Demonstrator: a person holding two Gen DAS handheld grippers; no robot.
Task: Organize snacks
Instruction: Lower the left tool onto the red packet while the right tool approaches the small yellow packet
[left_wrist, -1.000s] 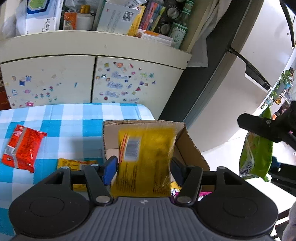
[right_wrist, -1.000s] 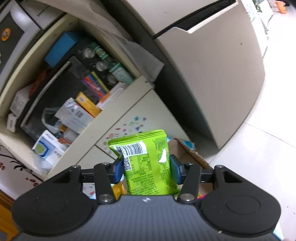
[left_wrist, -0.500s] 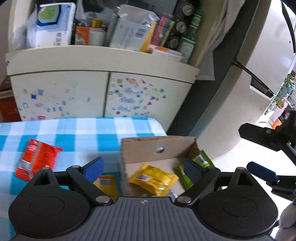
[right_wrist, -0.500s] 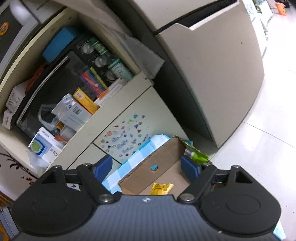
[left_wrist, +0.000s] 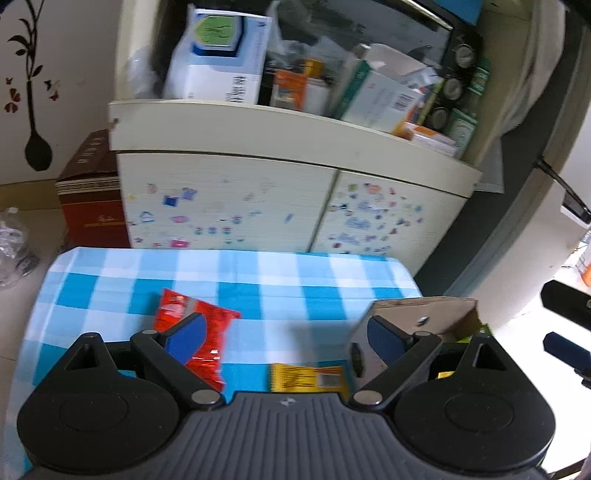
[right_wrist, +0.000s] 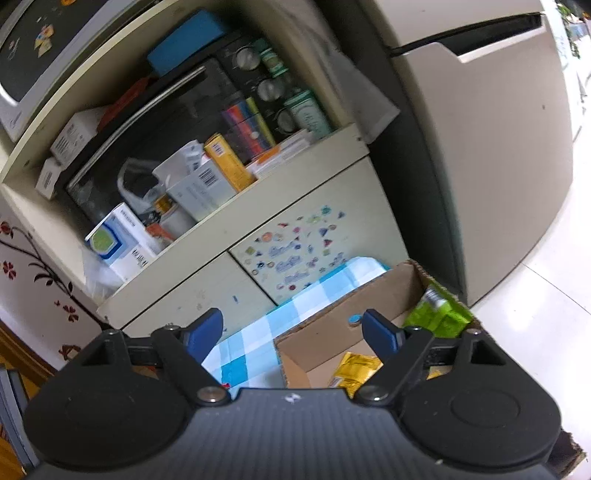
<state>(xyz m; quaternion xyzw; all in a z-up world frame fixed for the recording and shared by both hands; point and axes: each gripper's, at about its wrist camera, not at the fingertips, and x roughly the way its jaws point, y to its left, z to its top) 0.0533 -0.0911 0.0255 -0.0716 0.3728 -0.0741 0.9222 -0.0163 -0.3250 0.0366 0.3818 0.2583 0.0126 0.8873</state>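
A cardboard box (right_wrist: 343, 325) stands at the right end of the blue checked table (left_wrist: 243, 280). A green snack bag (right_wrist: 439, 314) leans in its right side and a yellow bag (right_wrist: 356, 371) lies on its floor. My right gripper (right_wrist: 291, 332) is open and empty above the box's left wall. My left gripper (left_wrist: 284, 338) is open and empty above the table. A red snack bag (left_wrist: 218, 332) lies under its left finger, and a yellow packet (left_wrist: 306, 376) lies on the cloth left of the box (left_wrist: 428, 314). The right gripper's tip (left_wrist: 565, 325) shows at the far right.
A cream cabinet (left_wrist: 258, 199) with stickered doors stands behind the table, its shelf packed with boxes and bottles. A dark red box (left_wrist: 92, 192) sits on the floor at the left. A grey fridge (right_wrist: 480, 147) stands right of the cabinet.
Both grippers have opened and dropped their bags into the box: yellow from the left, green from the right. The left gripper has since swung left over the table.
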